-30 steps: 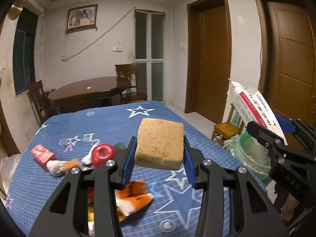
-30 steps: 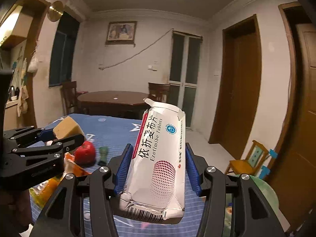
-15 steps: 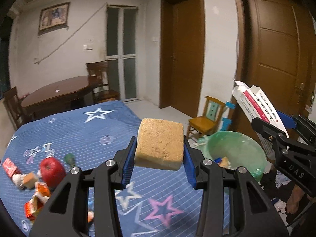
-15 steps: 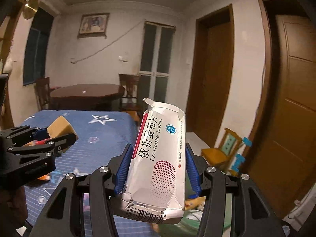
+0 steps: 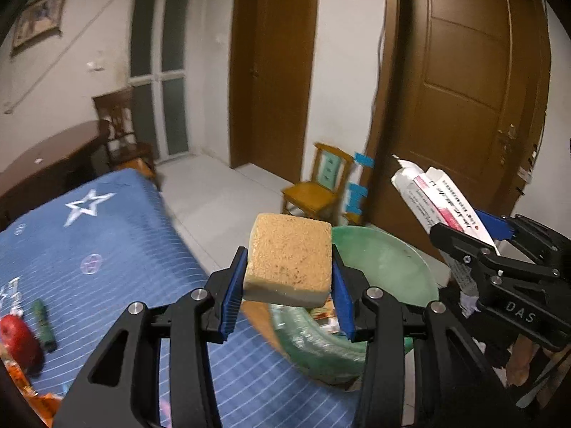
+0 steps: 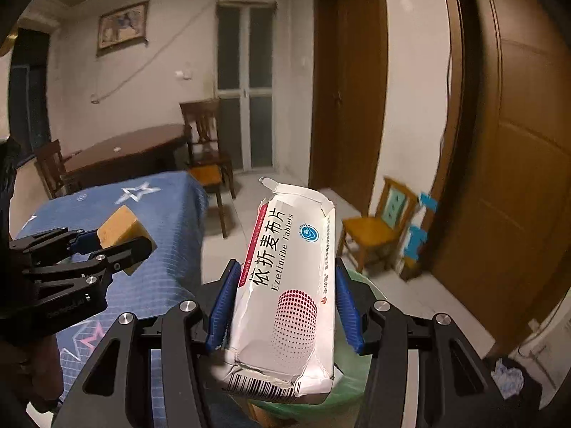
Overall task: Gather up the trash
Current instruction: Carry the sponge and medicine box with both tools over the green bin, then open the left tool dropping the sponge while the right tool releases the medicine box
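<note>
Clamping a porous, coarse-grained yellow sponge [image 5: 289, 256] between its ribbed blue pads, the left gripper [image 5: 288, 287] holds the squared block just above the near rim of a round, glossy green bin [image 5: 389, 264] lined with a crinkled bag. The right gripper [image 6: 283, 308] grips a crumpled white cardboard tablet box [image 6: 289, 292] by its long sides, its torn flap up and its barcode end nearest the camera; in the left view the box stands beside the bin's far edge. Some scraps of litter already lie inside the bin. To the left, the desk under a blue star-printed cloth [image 5: 92, 249] carries a smooth red apple [image 5: 18, 339] and a small green stick [image 5: 43, 324]. Farther off stand a small yellow wooden chair [image 5: 317, 185], brown panelled doors and a dark round table.

A second ago both grippers faced the desk with the litter spread beneath them; now both have swung to the right, the bin sits under them, and the apple has slid to the left edge. Both grips are unchanged.
</note>
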{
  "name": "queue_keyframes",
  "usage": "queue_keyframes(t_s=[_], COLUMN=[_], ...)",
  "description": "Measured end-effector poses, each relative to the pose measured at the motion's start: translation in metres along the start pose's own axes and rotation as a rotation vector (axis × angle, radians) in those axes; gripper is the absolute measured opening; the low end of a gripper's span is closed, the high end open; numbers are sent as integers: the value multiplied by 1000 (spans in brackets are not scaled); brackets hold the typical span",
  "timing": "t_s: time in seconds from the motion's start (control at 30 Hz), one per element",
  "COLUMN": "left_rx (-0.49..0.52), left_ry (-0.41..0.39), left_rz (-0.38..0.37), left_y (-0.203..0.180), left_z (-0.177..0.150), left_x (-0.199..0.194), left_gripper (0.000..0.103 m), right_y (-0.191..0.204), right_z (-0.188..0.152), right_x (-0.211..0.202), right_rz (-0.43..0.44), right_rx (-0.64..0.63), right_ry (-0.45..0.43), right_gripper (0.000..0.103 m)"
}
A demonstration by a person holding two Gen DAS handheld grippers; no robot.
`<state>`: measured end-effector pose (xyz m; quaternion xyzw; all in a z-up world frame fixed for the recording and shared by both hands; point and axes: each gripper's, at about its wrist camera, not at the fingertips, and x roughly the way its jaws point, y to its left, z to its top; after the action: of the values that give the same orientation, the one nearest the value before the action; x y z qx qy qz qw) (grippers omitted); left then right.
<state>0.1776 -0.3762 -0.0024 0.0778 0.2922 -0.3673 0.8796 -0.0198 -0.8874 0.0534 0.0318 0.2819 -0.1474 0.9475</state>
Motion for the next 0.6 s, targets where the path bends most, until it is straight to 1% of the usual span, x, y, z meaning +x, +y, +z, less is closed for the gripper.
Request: queue_keyframes(t_s=[0.1, 0.17, 0.27, 0.37, 0.4, 0.43, 0.6], left_rx=[9, 16, 21, 19, 22, 25, 36], left_ry=[48, 83, 133, 177, 185, 196, 248], left_rz=[-32, -53, -74, -82, -80, -80, -78], left_y=[-10, -16, -27, -32, -37, -38, -45], left_z=[5, 6, 6, 8, 6, 5, 1], left_x=[24, 41, 63, 87, 89, 95, 118], left_gripper=[42, 42, 42, 42, 42, 42, 42], right_y=[-27, -31, -49, -44, -50, -44, -45], right_z=[2, -2, -3, -10, -12, -15, -26], right_x=[27, 40, 69, 88, 97, 100, 121], right_rz=[11, 19, 32, 24, 20, 15, 7], right_rx=[27, 42, 69, 80, 82, 80, 83], right_ry=[79, 117, 183, 227, 241, 250, 282], right_gripper=[53, 53, 53, 53, 53, 53, 53])
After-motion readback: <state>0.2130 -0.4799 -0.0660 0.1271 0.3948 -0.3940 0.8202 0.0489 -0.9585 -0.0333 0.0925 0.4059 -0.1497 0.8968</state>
